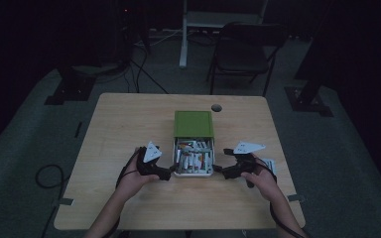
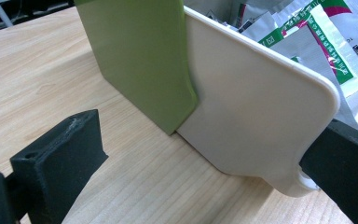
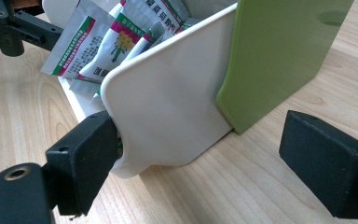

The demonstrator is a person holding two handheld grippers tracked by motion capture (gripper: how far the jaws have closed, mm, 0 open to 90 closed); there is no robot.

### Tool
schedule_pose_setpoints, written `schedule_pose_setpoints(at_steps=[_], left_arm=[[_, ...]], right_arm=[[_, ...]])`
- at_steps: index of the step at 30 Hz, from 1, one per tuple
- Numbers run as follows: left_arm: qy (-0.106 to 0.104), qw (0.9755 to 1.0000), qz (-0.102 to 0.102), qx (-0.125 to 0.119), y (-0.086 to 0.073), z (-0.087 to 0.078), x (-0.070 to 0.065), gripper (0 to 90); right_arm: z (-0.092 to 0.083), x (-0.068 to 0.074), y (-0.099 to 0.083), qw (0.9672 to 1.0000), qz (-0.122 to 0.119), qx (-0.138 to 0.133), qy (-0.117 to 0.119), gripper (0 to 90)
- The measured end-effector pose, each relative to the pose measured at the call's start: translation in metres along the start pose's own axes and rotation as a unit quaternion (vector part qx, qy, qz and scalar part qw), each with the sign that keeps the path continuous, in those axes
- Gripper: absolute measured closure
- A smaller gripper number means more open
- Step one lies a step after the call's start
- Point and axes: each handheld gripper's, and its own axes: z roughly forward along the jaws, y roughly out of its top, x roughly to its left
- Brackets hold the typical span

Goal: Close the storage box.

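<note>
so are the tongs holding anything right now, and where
Nothing is clamped. Both tongs, left and right, stand open at the white drawer's front corners, one jaw each touching it.

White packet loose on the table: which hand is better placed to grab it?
Right: the white packet lies just beside the right gripper; the drawer stands between it and the left gripper.

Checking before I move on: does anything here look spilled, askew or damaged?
Nothing stands out. The white drawer is pulled partway out of the green case, square to it, with the packets all inside. The left claw and right claw sit open at its front corners.
</note>
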Motion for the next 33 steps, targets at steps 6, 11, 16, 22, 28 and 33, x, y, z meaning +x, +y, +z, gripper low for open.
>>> schedule_pose_setpoints(at_steps=[6,11,16,22,28,33], left_arm=[[0.0,1.0,-0.003,0.001,0.001,0.003,0.004,1.9],[0.001,1.0,-0.001,0.001,0.003,0.005,0.006,1.9],[0.002,1.0,-0.006,0.001,0.003,0.007,0.008,1.9],[0.004,0.9999,-0.01,-0.001,0.007,0.01,0.012,1.9],[0.008,0.9999,-0.012,-0.005,0.01,0.011,0.015,1.9],[0.008,0.9999,-0.013,-0.004,0.012,0.013,0.017,1.9]], right_arm=[[0.002,-0.002,0.002,1.0,-0.004,0.002,-0.005,11.4],[0.003,-0.005,0.003,1.0,0.001,0.001,-0.006,11.4],[0.004,-0.007,0.004,0.9999,0.008,0.001,-0.008,11.4],[0.006,-0.011,0.005,0.9998,0.015,-0.005,-0.01,11.4],[0.007,-0.015,0.009,0.9996,0.021,-0.011,-0.015,11.4],[0.008,-0.017,0.011,0.9995,0.024,-0.01,-0.02,11.4]])
